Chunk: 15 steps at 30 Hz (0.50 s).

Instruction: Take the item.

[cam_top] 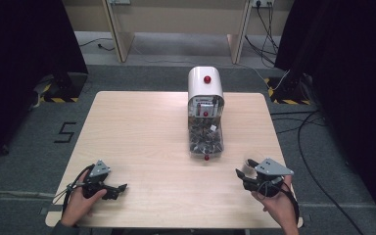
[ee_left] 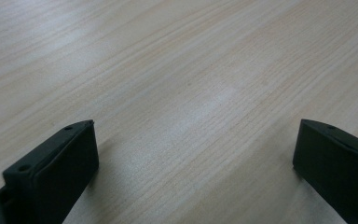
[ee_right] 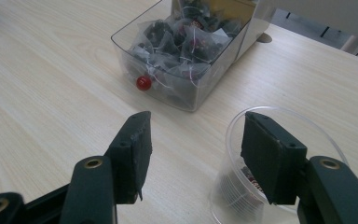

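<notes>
A white dispenser box (cam_top: 205,88) stands at the table's far middle, its clear drawer (cam_top: 205,142) pulled out toward me. The drawer (ee_right: 197,91) holds several mesh tea bags (ee_right: 177,42) and has a red knob (ee_right: 143,83) on its front. A small clear plastic cup (ee_right: 328,147) with something dark red at its bottom stands right of the drawer. My right gripper (ee_right: 198,121) is open at the cup (cam_top: 249,162): one jaw over its mouth, the other outside its left wall. My left gripper (cam_top: 119,189) lies open, low over bare wood (ee_left: 196,122).
The light wooden table (cam_top: 142,132) has bare room across its left half and front middle. Cables (cam_top: 303,132) run over the grey floor to the right. A wooden bench frame (cam_top: 176,24) stands behind the table.
</notes>
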Available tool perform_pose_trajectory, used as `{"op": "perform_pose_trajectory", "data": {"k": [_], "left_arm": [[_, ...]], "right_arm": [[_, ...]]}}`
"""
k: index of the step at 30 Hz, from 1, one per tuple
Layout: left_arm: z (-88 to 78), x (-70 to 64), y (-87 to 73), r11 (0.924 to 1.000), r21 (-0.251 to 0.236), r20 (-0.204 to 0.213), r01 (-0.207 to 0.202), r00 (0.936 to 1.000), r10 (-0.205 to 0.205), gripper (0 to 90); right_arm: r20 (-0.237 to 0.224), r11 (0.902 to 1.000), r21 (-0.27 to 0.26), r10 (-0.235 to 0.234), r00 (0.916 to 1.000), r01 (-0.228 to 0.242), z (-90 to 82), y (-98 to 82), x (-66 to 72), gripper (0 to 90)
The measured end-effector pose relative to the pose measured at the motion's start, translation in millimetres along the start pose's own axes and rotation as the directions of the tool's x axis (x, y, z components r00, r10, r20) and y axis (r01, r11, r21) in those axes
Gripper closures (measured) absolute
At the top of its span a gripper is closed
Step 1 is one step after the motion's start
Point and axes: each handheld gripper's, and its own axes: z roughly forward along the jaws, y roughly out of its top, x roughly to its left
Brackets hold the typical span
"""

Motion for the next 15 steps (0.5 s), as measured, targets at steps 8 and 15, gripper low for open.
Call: {"op": "perform_pose_trajectory", "data": {"k": [8,15], "left_arm": [[0.0,0.0,0.0,1.0,0.0,0.001,0.0,1.0,0.0,0.0],[0.0,0.0,0.0,1.0,0.0,0.0,0.0,1.0,0.0,0.0]], "right_arm": [[0.0,0.9999,-0.016,0.001,1.0,-0.001,-11.1,-1.9,4.6,43.2],[-0.003,0.9999,-0.012,0.002,1.0,-0.002,-17.1,-6.8,10.0,43.0]]}}
